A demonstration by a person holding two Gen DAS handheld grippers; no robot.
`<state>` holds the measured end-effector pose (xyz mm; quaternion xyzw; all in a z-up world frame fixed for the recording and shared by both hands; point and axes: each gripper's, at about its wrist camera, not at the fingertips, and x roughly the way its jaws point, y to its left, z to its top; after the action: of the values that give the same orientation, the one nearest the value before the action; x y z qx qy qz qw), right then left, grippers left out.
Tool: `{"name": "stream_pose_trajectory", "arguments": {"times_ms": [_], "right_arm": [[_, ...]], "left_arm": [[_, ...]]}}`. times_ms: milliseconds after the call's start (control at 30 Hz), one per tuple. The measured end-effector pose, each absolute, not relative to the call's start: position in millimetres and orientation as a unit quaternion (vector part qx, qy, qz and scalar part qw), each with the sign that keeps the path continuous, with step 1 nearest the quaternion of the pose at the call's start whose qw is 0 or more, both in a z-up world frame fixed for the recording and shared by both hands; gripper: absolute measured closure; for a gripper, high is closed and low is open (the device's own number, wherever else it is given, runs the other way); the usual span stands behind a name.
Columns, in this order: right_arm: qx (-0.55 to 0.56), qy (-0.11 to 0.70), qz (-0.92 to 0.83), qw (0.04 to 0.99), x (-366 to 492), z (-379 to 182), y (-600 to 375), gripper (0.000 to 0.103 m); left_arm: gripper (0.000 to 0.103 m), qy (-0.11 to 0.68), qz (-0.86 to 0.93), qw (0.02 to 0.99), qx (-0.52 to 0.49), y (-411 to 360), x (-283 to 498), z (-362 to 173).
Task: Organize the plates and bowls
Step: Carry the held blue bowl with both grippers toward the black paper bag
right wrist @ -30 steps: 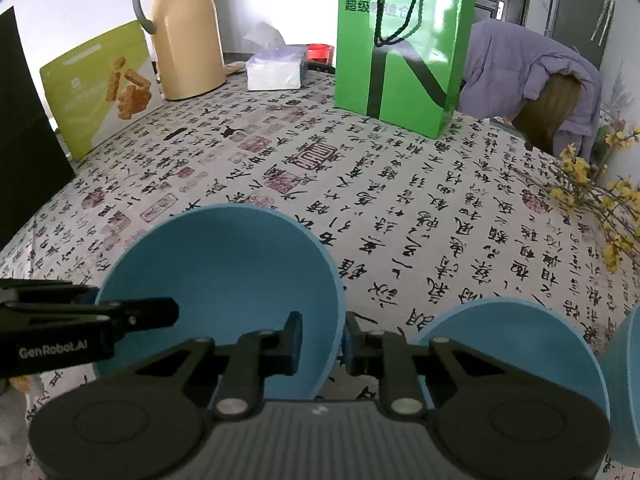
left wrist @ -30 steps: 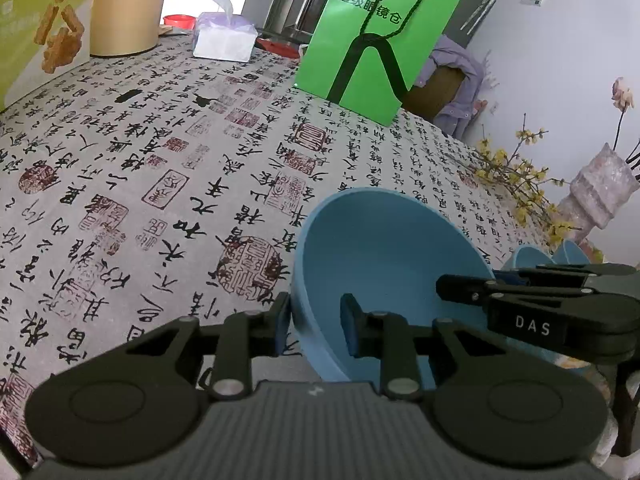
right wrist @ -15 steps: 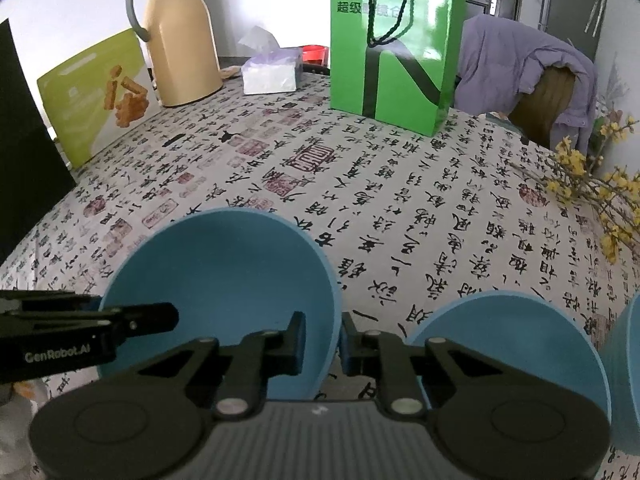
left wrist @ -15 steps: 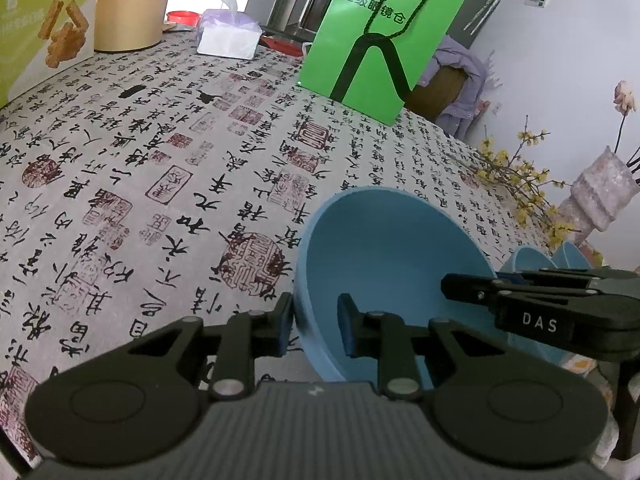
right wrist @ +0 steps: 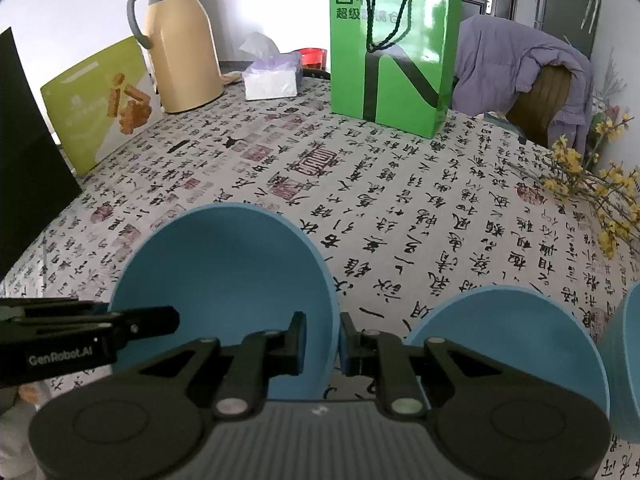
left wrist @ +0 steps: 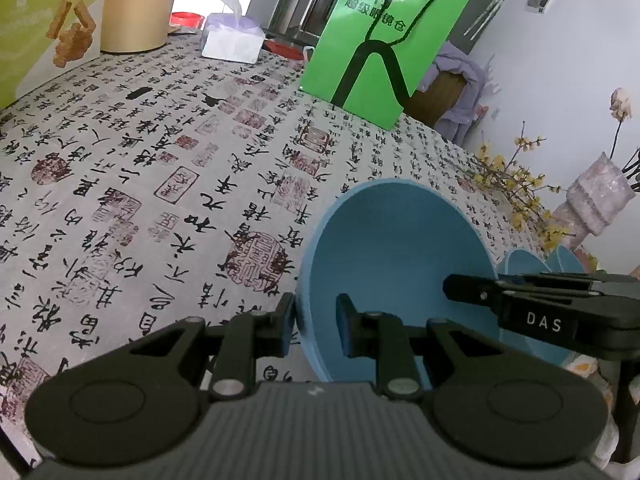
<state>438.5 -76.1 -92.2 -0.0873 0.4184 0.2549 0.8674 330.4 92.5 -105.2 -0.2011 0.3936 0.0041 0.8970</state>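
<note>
A large blue bowl (left wrist: 396, 256) is held between both grippers over the calligraphy tablecloth. My left gripper (left wrist: 316, 326) is shut on its left rim, one finger outside and one inside. My right gripper (right wrist: 323, 342) is shut on its right rim; the same bowl (right wrist: 224, 276) fills the lower left of the right wrist view. The right gripper's fingers (left wrist: 520, 300) show over the bowl in the left wrist view. A second blue bowl (right wrist: 508, 344) sits on the table to the right, and a third blue bowl (right wrist: 624, 360) is at the right edge.
A green paper bag (right wrist: 392, 40) stands at the table's far side. A beige thermos (right wrist: 180, 40), a tissue box (right wrist: 272, 76) and a green snack box (right wrist: 96, 104) are at the far left. Yellow flower branches (right wrist: 592, 184) lie at the right. A chair with a purple jacket (right wrist: 516, 76) is behind.
Both grippers and the held bowl have shifted slightly; the table scene has slid a little in both views. Both grips are unchanged.
</note>
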Motion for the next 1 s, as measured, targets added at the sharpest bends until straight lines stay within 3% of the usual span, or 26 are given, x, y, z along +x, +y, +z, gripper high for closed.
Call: {"name": "stream_pose_trajectory", "arguments": {"times_ms": [1000], "right_arm": [[-0.086,0.395,0.287,0.868,377,-60,-44,0.087]], "left_arm": [[0.081,0.352,0.023,0.911,-0.215,130,258,-74]]}}
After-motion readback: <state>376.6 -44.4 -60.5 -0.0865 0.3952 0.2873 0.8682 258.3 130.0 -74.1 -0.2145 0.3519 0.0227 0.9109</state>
